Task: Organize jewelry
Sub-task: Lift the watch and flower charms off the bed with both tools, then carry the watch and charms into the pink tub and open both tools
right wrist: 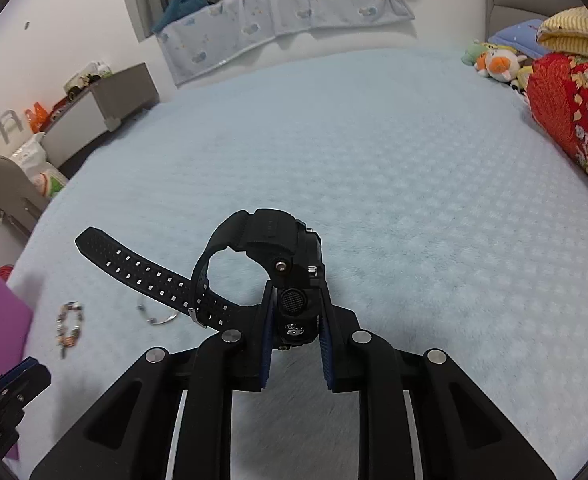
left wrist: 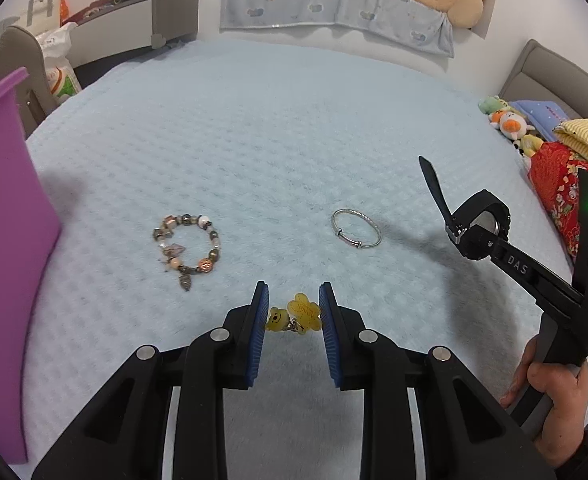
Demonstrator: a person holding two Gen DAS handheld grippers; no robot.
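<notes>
Bright, even indoor light; soft shadows fall on the pale blue waffle-textured bed blanket (left wrist: 253,140); strong fisheye bending and dark vignette at edges; slight blur.

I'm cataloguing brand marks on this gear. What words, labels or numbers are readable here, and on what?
"DAS": white letters on the finger of the right gripper, as the left wrist view shows it.
Yellow charm in the left gripper: it bears writing, too small to read.
White bag beside the bed: printed, blurred.
Watch: no readable text in either view.
</notes>
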